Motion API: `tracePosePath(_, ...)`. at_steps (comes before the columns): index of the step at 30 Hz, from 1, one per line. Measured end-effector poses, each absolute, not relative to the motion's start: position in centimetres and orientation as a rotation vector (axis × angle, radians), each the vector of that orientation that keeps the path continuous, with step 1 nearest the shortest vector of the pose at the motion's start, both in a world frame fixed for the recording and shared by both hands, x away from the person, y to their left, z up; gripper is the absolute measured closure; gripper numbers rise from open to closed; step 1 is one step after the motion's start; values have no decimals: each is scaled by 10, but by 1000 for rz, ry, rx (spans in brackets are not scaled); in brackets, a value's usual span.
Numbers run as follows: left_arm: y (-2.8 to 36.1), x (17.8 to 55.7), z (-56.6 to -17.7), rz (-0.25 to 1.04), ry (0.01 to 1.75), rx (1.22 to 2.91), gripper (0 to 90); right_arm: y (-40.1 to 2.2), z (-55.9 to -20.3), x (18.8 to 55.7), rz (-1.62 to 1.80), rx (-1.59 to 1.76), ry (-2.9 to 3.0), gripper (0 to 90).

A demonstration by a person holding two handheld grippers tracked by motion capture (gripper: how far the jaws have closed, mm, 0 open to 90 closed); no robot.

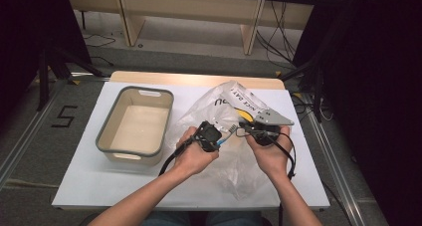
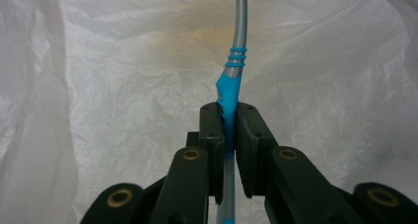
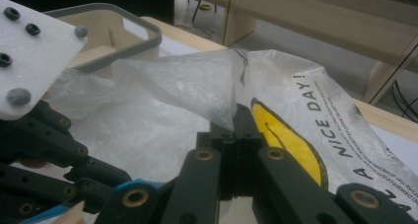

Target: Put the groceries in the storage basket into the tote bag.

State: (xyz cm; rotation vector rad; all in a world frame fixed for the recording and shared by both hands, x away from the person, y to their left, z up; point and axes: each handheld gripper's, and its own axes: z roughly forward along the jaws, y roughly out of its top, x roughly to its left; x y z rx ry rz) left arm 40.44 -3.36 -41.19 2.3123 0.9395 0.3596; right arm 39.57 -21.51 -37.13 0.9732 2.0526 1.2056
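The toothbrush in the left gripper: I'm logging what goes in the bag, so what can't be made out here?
- Toothbrush head: cut off by the top edge in the left gripper view; too small in the high view.
- Its lower handle: hidden between the left gripper jaws.
- Plastic bag contents: hidden by its cloudy film.
- Bag's print: partly folded away in the right gripper view.

The plastic bag [image 3: 315, 110] reads "NICE DAY!" beside a yellow mark; the floor [image 1: 30, 136] bears a taped "5".

The table [image 1: 149, 186] is evenly lit from above while the surroundings are left dark; the close plastic bag [image 2: 123, 86] is rendered soft and slightly overexposed.
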Motion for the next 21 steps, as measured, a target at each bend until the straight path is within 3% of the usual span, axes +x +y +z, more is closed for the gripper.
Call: tracePosePath(21, -54, 414, -422, 421, 954, 2282, 817, -216, -372, 396, 1202, 973, 2054, 900)
